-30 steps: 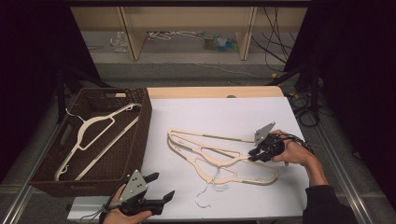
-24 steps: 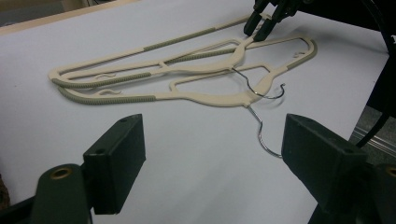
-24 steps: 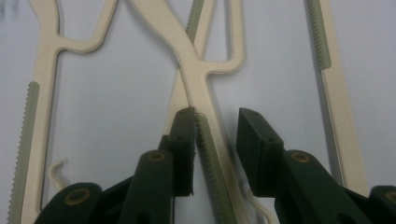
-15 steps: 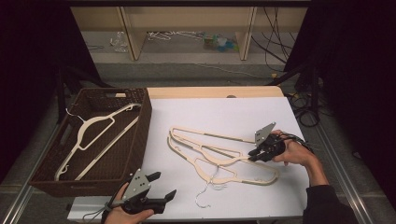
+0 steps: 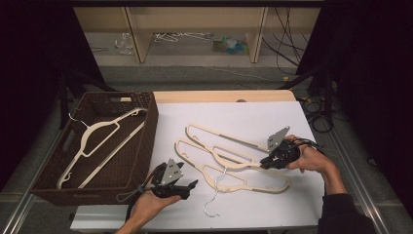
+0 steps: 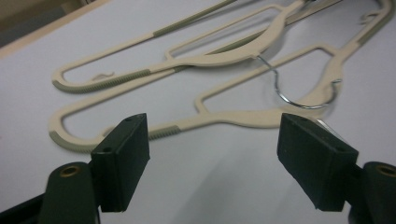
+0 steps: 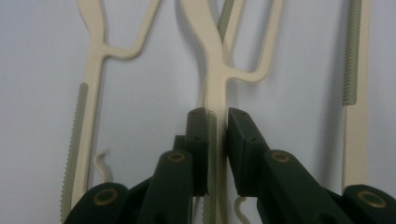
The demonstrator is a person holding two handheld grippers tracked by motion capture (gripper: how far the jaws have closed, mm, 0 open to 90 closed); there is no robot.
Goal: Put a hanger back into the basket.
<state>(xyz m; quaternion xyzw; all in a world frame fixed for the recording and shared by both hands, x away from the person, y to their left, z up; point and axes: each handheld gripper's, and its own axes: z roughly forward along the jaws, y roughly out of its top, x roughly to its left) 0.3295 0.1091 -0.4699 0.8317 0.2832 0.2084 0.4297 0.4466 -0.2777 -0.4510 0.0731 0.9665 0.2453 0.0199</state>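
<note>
Three cream plastic hangers lie overlapping on the white table top. My right gripper is shut on one arm of the middle hanger; its jaws have just been closing on that arm. My left gripper hovers low at the near left of the pile. It is open with nothing between its pads, though the jaws have just narrowed a little. In front of it lies the nearest hanger with its metal hook.
A dark wicker basket stands at the table's left and holds another cream hanger. The third hanger lies farthest back. Beyond the table is a wooden shelf unit with loose items on the floor.
My left gripper has moved right and forward, from the table's front edge to beside the nearest hanger. The right hand and the hangers have stayed in place.
</note>
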